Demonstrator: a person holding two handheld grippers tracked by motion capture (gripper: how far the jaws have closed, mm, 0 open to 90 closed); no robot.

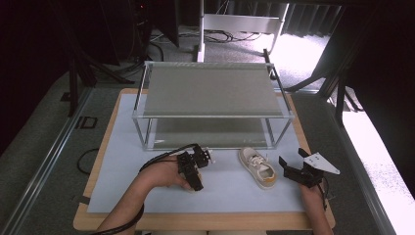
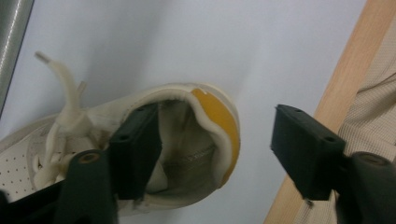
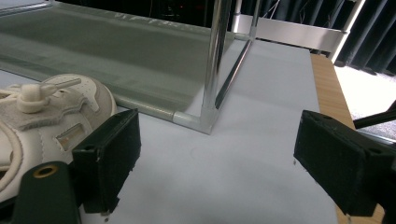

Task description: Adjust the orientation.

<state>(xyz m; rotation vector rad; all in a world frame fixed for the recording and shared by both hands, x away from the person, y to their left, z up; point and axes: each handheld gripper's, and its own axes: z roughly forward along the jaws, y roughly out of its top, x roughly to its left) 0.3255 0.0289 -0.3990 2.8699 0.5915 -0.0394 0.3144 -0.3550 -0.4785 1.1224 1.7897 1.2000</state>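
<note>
My left tongs [image 1: 195,169] and right tongs [image 1: 293,172] are black, with blocky rubber-faced jaws showing small screw holes and a brass rivet. A black cable [image 1: 159,157] trails off the left; a grey three-cornered plate [image 1: 320,163] tops the right.

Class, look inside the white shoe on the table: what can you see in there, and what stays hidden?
Inside the white shoe, a pale lining, an insole and a yellow heel collar show. A black jaw of the left gripper covers part of the opening, and the toe end is hidden under the laces.

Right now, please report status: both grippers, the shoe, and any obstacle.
Left gripper open, not gripping. Right gripper open, beside the shoe. Shoe upright on the mat, in front of the rack. Nothing between.
</note>
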